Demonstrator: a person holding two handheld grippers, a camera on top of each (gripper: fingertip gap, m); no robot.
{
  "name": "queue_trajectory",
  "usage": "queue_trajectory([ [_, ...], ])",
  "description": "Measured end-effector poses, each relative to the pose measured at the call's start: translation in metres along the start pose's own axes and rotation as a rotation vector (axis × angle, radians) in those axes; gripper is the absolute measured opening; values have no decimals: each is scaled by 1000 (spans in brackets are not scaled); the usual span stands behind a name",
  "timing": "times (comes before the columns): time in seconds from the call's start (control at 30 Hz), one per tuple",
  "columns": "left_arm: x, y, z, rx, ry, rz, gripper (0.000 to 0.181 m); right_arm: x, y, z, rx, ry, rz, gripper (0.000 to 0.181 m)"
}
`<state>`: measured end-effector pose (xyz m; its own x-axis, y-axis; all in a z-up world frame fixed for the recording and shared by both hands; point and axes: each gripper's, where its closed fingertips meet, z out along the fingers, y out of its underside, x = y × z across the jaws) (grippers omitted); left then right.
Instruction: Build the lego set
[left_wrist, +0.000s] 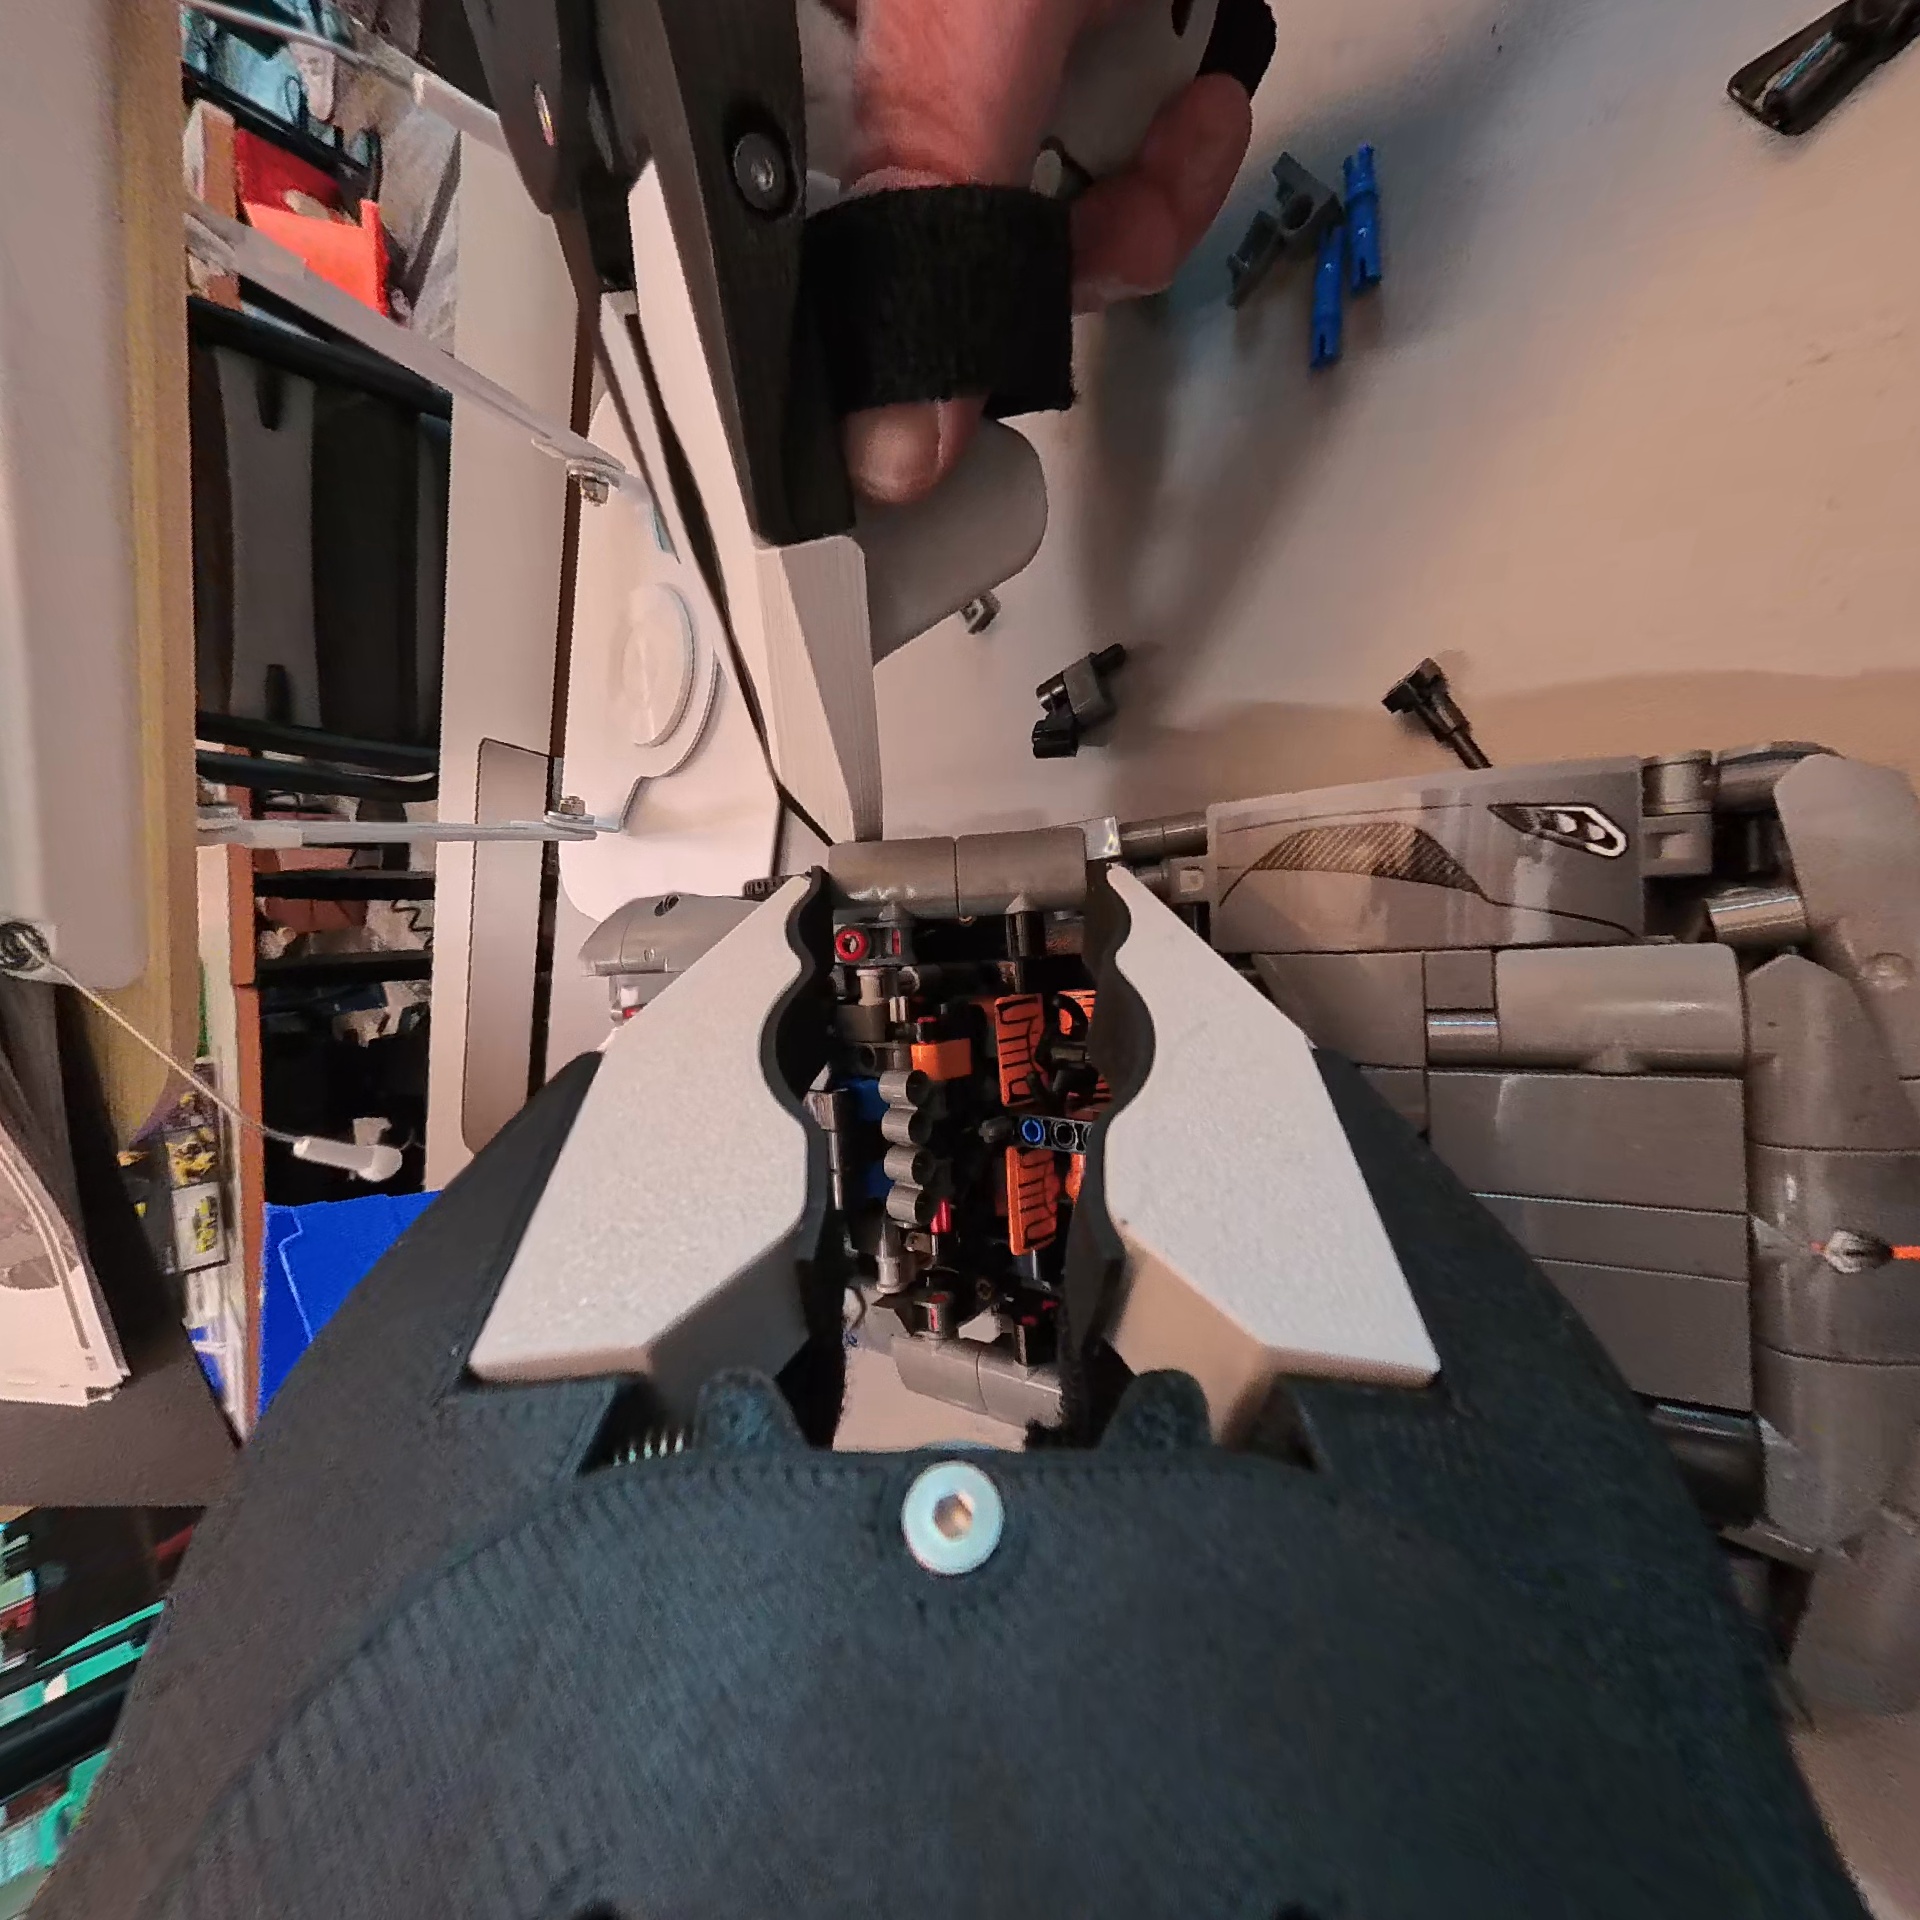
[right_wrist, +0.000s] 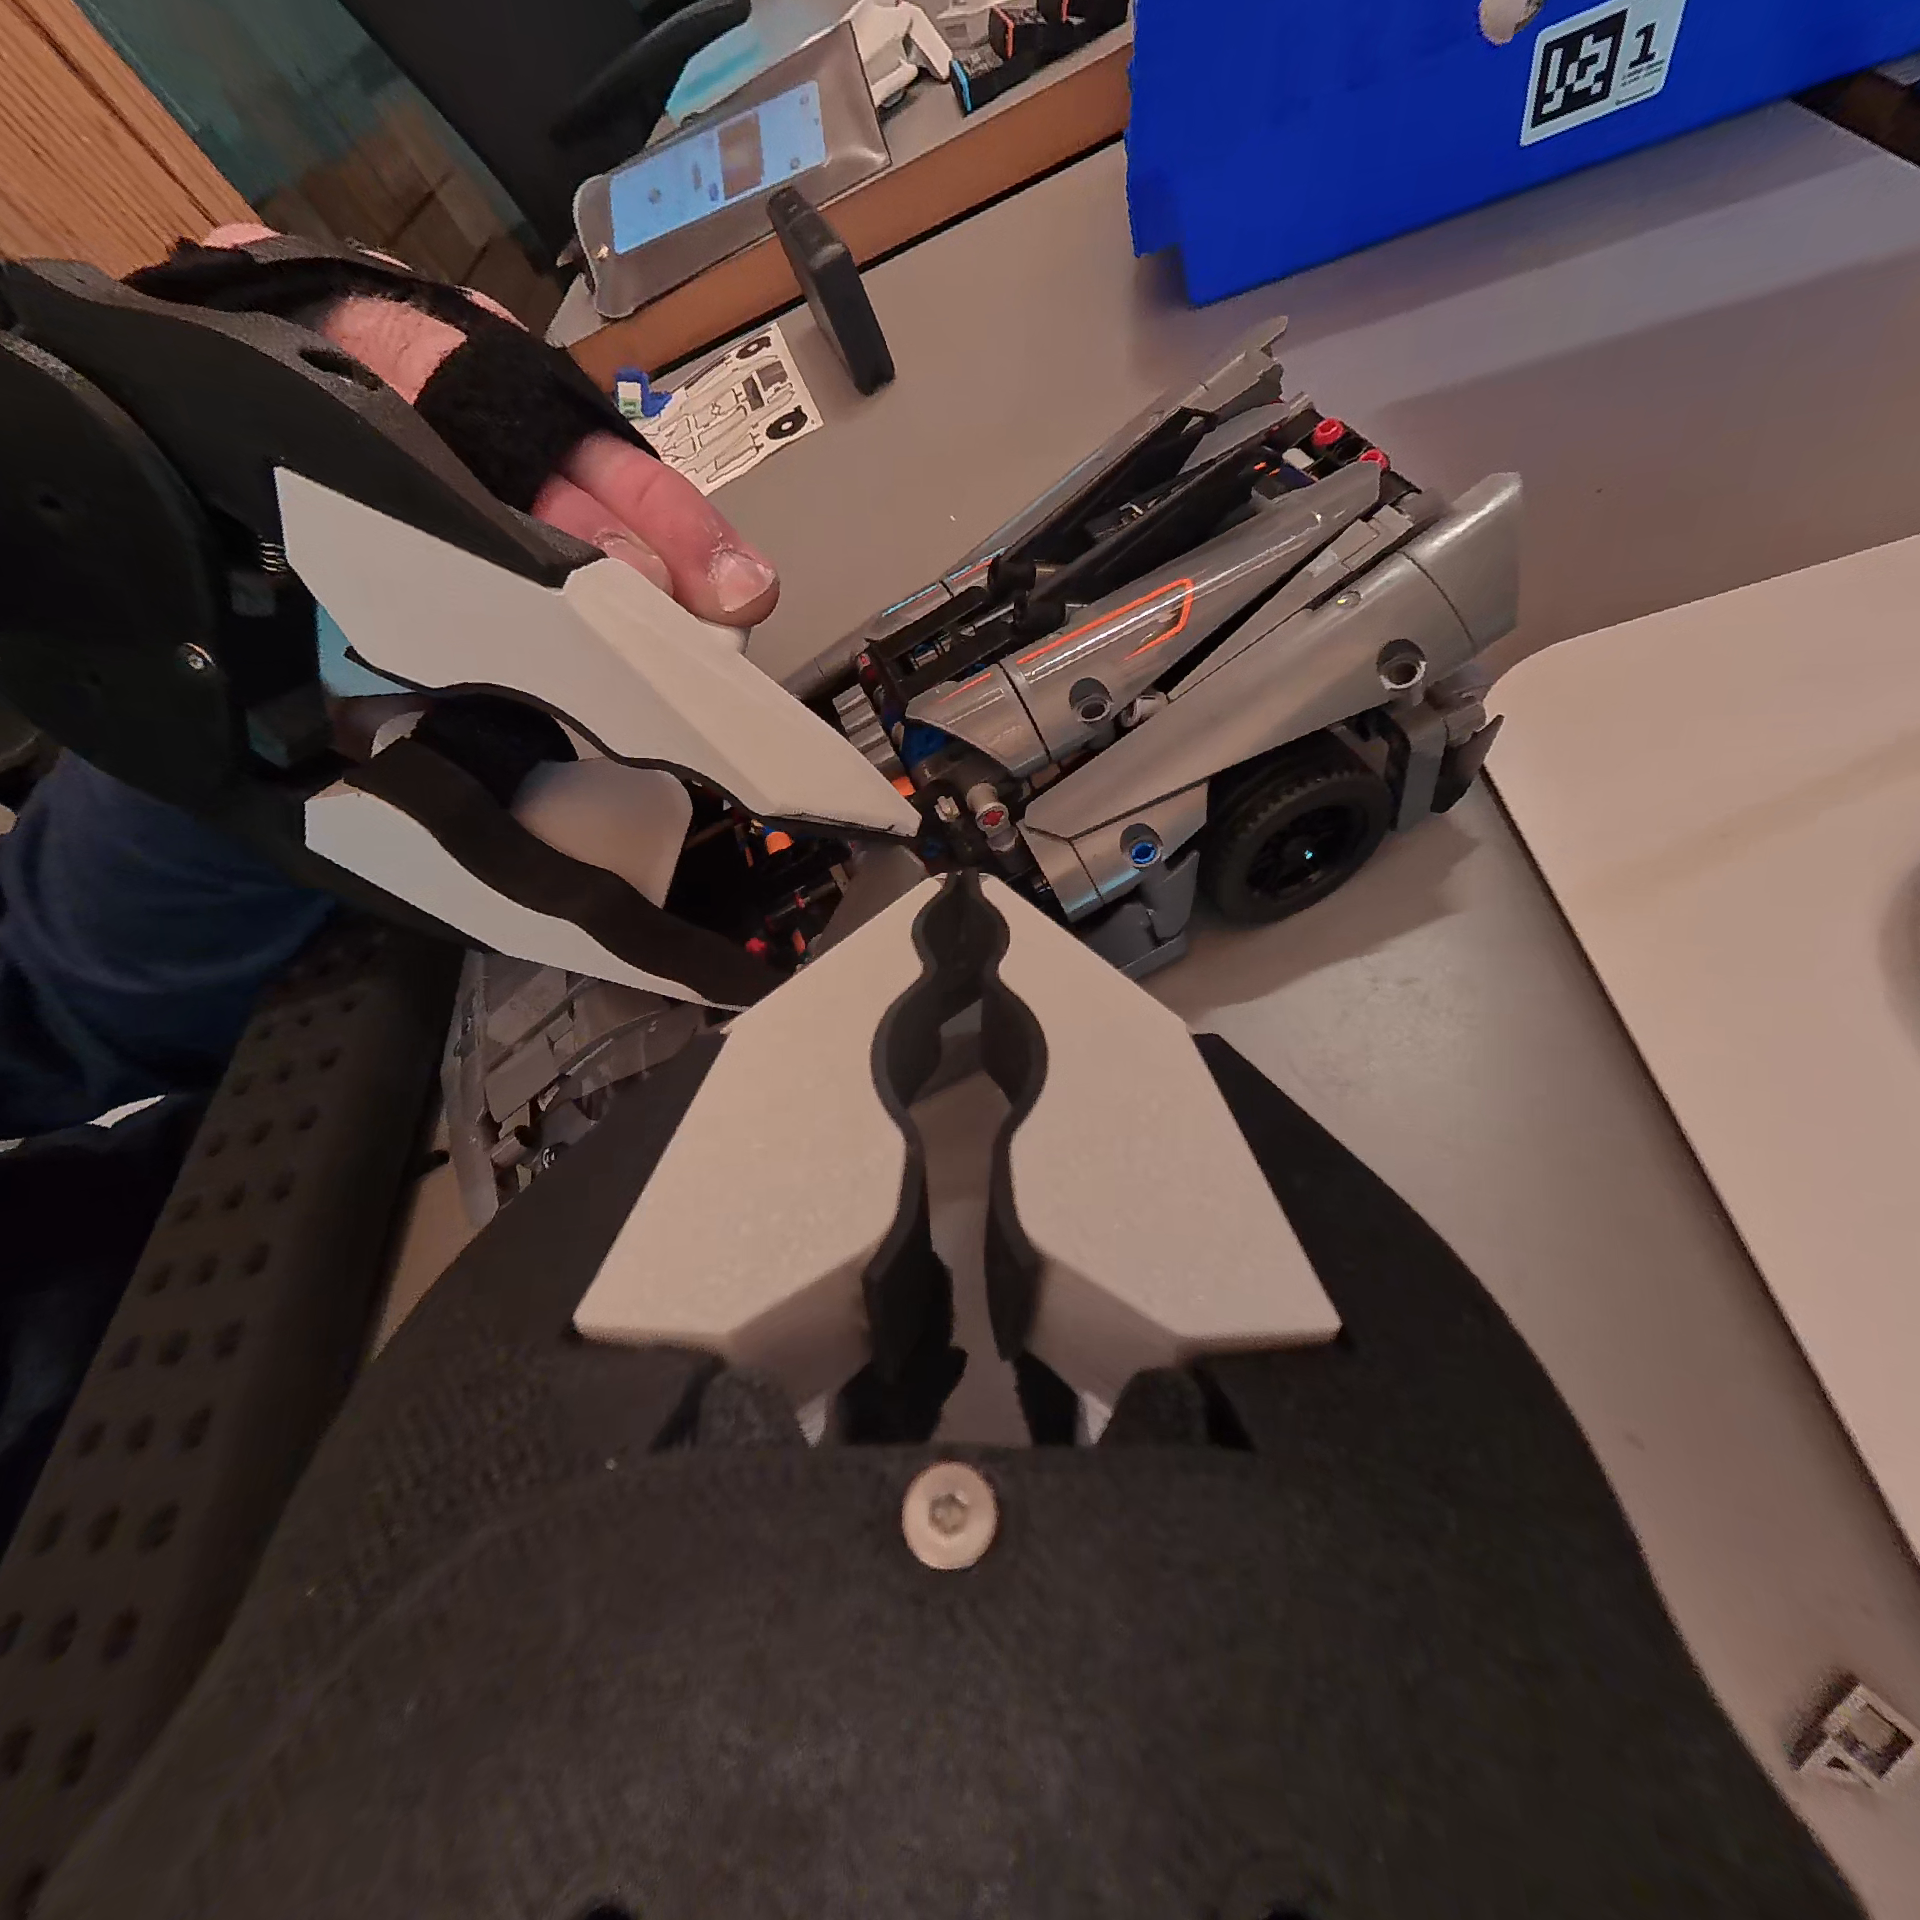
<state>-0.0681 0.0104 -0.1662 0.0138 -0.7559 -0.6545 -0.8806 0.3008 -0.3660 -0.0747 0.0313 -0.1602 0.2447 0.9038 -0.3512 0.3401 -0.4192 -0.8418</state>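
The grey lego car (right_wrist: 1195, 665) sits on the grey table (right_wrist: 1558, 1091), mostly built, with a black wheel (right_wrist: 1299, 842) fitted on the near side and an open section where orange, red and blue inner pieces show. The left gripper (left_wrist: 956, 904) straddles that open section, its jaws spread wide to either side of the frame; whether the pads (left_wrist: 790, 977) actually press the frame I cannot tell, though it reads as a steadying hold. The right gripper (right_wrist: 961, 878) has its jaws nearly together with only a thin gap at the tip, which points at the car's end just beside a red-tipped pin (right_wrist: 992, 821); no piece is visible between them. Loose parts, two blue pins (left_wrist: 1345, 244) and a few small dark connectors (left_wrist: 1081, 696), lie well apart from the car. The car probably handles as light but rigid plastic, its smooth curved panels slippery and liable to pop off under a squeeze. The beam frame around the open section looks the safest place to grip, not the outer panels. The small pins are likely to roll or twist in the pads.
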Motion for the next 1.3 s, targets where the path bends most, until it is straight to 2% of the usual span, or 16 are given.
queue_trajectory([
  [0.37, 0, 0, 0, 7, -2, -3, 46, 3, 1, 0, -3, 18, -4, 0],
  [0.5, 0, -3, -1, 52, 28, -49, 46, 8, 15, 9, -63, 45, -11, 0],
  [0.67, 1, -1, 1, 73, 62, -98, 47, 3, -10, -11, 45, -6, 21, 0],
  [0.8, 2, -2, 1, 61, 55, -84, 47, -4, -3, -8, -2, -49, 38, 28],
  [0.93, 2, -3, 1, 51, 51, -77, 47, -8, 7, 7, -83, -5, -3, 34],
  [1.03, 0, -3, -1, 70, 44, -87, 48, -10, 7, 11, -85, 11, -18, 26],
  [1.17, -9, 2, -7, 96, 36, -153, 54, -9, 8, 10, -54, -31, 16, 26],
  [1.3, -2, 11, -3, 94, 100, -206, 51, -15, 5, 7, -35, -77, 4, 24],
])
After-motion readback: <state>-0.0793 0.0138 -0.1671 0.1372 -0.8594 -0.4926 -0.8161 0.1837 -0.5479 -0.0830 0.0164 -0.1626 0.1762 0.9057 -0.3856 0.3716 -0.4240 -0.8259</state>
